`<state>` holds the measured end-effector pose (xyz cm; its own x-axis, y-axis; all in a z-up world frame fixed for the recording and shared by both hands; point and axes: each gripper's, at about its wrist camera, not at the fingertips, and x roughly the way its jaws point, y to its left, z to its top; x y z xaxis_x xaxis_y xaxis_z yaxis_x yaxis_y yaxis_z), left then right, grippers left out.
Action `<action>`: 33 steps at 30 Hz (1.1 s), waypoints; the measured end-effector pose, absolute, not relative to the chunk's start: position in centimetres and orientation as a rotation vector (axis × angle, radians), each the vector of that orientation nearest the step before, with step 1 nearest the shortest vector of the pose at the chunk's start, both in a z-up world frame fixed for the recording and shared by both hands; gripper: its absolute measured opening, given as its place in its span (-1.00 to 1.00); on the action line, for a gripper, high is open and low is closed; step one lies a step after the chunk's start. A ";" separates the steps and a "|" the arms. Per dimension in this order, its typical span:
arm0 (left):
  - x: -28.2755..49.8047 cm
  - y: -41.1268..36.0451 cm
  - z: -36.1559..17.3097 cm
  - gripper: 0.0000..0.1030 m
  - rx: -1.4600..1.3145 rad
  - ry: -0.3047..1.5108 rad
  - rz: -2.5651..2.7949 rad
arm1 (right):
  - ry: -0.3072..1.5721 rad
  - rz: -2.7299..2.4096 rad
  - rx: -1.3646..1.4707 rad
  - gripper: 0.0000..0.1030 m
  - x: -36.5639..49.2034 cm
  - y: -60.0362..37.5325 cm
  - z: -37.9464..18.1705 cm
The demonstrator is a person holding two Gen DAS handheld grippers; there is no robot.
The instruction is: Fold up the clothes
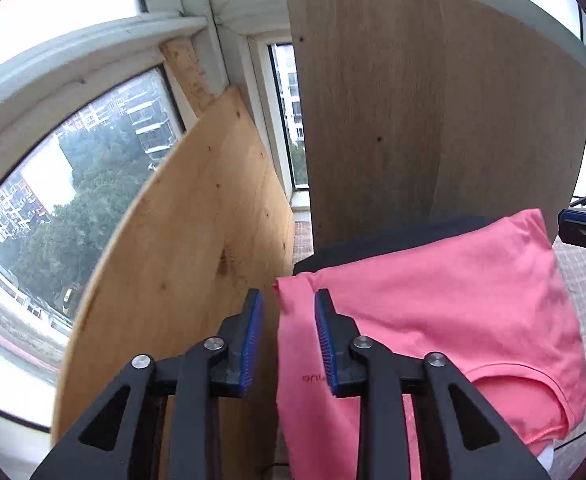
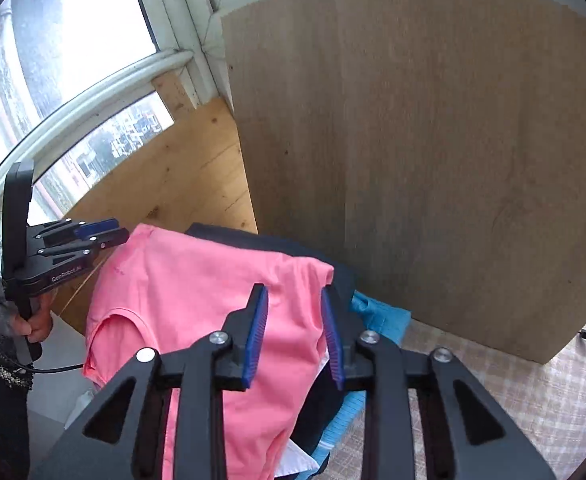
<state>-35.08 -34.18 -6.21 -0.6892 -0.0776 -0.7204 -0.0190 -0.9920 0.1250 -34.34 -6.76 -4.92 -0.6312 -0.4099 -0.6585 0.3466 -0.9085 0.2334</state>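
Left wrist: both grippers [image 1: 289,340] [image 2: 295,336] wide apart, empty, above pink shirt [image 1: 433,292] edges.

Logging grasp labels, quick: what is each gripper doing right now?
Left gripper: open, holding nothing, at the pink shirt's edge.
Right gripper: open, holding nothing, over the pink shirt.

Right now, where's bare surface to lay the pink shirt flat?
Free: the checked cloth surface right of the clothes pile, bordered by the grey-brown board behind. Crowded: the pile itself, pink shirt over a dark garment and a blue one. Left of the pile, the plywood board stands close, leaving little room.
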 end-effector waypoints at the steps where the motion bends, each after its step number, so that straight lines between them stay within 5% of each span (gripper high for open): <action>1: -33.8 -34.3 -5.4 -0.30 1.185 -0.186 -2.872 | -0.116 -2.500 1.008 -0.46 -33.6 -6.9 -4.3; 10: -29.6 -32.3 -10.4 -0.27 1.407 -0.154 -2.882 | 0.162 -2.351 1.198 -0.46 -31.3 -12.5 -10.1; 19: -23.8 -34.0 -8.2 -0.17 1.263 0.056 -2.921 | -0.080 -2.368 1.038 -0.46 -24.4 -8.6 -6.4; 24: -25.1 -32.1 -11.5 -0.08 1.391 -0.052 -2.873 | 0.097 -2.327 1.177 -0.46 -22.9 -12.7 -9.8; 28: -23.4 -33.3 -12.1 -0.09 1.414 0.061 -2.824 | 0.127 -2.330 1.194 -0.45 -19.0 -11.6 -9.5; 31: -19.6 -33.5 -11.0 -0.06 1.358 0.063 -2.815 | 0.038 -2.406 1.177 0.13 -15.3 -8.7 -8.1; 33: -17.3 -33.3 -10.9 -0.03 1.356 0.100 -2.820 | -0.032 -2.475 1.173 0.25 -13.2 -6.9 -7.8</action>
<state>-17.30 -33.34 -10.88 -0.6249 0.0175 -0.7805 0.0379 -0.9979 -0.0527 -13.21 -6.87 -7.82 -0.5683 -0.3632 -0.7383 0.3443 -0.9199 0.1876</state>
